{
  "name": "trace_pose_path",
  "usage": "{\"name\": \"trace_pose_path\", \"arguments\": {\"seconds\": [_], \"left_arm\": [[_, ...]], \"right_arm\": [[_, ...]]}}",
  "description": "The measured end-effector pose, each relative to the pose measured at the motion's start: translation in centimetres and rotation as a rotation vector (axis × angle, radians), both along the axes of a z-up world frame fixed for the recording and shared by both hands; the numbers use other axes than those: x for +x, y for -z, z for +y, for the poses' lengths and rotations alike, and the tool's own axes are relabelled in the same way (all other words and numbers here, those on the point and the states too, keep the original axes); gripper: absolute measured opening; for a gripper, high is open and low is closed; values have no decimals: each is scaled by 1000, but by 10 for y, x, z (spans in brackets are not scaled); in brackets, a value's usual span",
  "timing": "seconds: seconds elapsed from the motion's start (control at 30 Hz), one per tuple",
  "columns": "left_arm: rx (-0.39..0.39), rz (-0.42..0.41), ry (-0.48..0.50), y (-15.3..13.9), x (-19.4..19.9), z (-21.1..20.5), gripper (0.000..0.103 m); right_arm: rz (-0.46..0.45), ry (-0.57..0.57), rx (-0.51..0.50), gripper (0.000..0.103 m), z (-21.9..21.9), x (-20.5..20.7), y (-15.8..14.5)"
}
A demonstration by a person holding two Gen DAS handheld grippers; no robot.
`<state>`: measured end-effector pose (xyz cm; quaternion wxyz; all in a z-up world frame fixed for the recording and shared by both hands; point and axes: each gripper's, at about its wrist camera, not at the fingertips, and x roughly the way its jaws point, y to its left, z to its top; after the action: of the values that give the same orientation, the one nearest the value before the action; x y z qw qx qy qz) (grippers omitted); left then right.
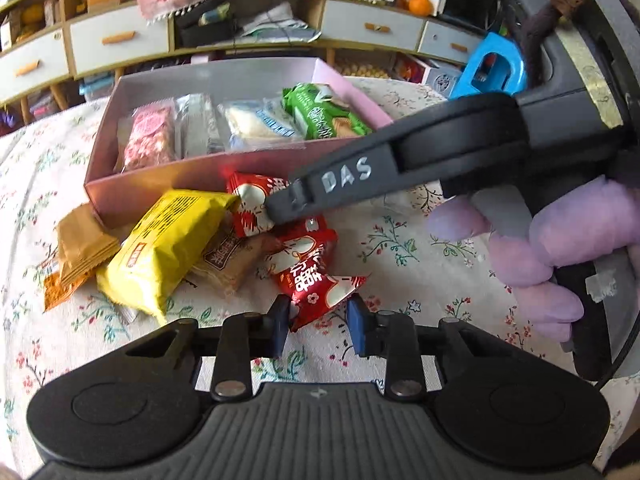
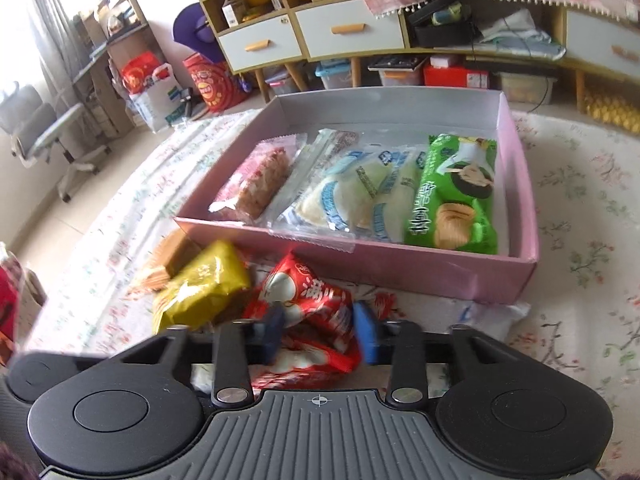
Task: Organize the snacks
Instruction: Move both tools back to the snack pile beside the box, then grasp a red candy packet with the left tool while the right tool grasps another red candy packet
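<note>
Beside the pink box, both grippers are pinching red snack packets lying lengthwise toward the box.

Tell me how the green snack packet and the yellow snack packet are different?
The green packet lies inside the pink box, in a row with other snacks; the yellow packet sits outside on the flowery cloth. The green one lies flat; the yellow one leans on a jumbled pile. Both are sealed snack packets.
</note>
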<state>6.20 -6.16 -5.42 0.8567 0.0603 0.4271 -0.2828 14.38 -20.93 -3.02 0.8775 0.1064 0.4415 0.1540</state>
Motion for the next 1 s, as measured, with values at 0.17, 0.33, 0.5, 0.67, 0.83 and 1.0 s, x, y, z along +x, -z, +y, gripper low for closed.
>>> {"name": "trace_pose_path", "arguments": {"seconds": [0.17,0.33,0.5,0.67,0.83,1.0], "left_arm": [[3,23,14,-3,-4,12,28],[3,31,26,-7,-13,30,28],[27,17,28,-6,-21,47,28],[52,2,7,-6,-26,70,28],[43,1,7,-5,-26,89,32],[61,-5,15,0,-26,90,58]], "right_arm": [[16,0,-1,23,-1,-1,-1],[23,-19,-45,23,6,-9,-5],[29,-45,-73,23,10,-19,-8],[2,-73,-134,26,17,-25,-10],[-15,-144,-214,42,29,-28,-5],[-76,-201,-370,57,47,-28,-3]]}}
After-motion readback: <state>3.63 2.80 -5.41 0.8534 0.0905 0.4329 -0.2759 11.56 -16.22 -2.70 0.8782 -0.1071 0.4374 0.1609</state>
